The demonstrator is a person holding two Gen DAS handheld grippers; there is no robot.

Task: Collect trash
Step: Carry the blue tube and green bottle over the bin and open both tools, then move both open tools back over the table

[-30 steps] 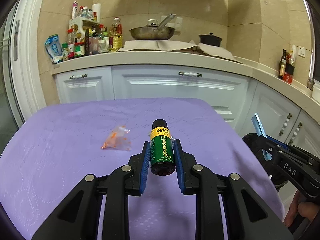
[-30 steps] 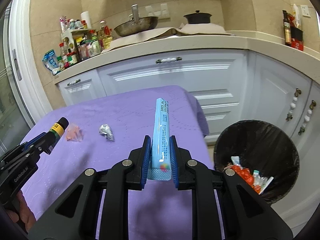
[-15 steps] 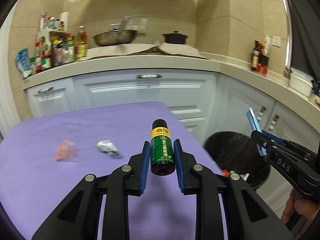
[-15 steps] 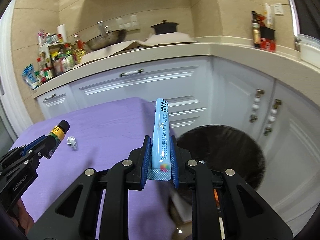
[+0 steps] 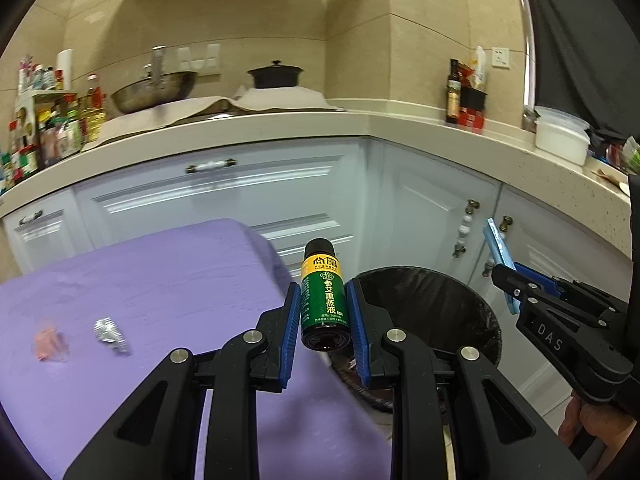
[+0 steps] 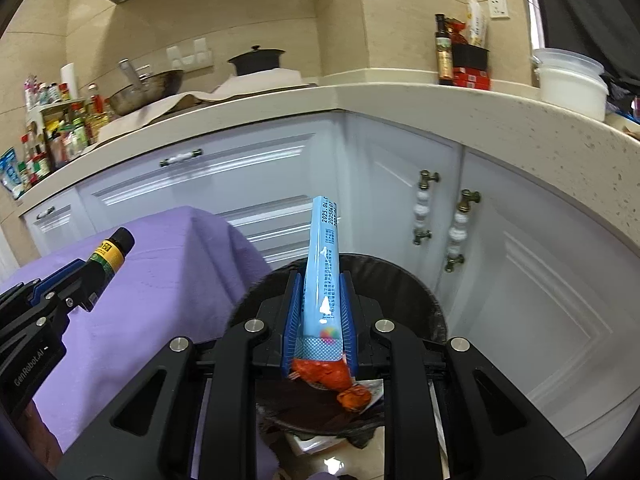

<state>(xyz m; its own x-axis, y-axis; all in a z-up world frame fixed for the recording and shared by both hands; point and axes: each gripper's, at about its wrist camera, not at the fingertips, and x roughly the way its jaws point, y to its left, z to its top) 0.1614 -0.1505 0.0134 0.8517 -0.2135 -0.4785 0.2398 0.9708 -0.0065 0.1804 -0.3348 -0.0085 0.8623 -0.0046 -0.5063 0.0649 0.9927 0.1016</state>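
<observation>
My left gripper is shut on a small green bottle with a yellow band and black cap, held at the right edge of the purple table, beside the black-lined trash bin. My right gripper is shut on a long light-blue wrapper and hangs over the trash bin, where red-orange trash lies. Each gripper also shows in the other view: the right gripper and the left gripper. A crumpled foil scrap and an orange wrapper lie on the table.
White cabinets with knob handles stand close behind the bin. The counter carries a wok, a black pot, bottles and a white container. A hand shows at the lower right.
Both grippers have swung right, off the table toward the bin, keeping their loads. The right gripper now hangs over the bin; the foil and orange wrapper have slid to the left of the view.
</observation>
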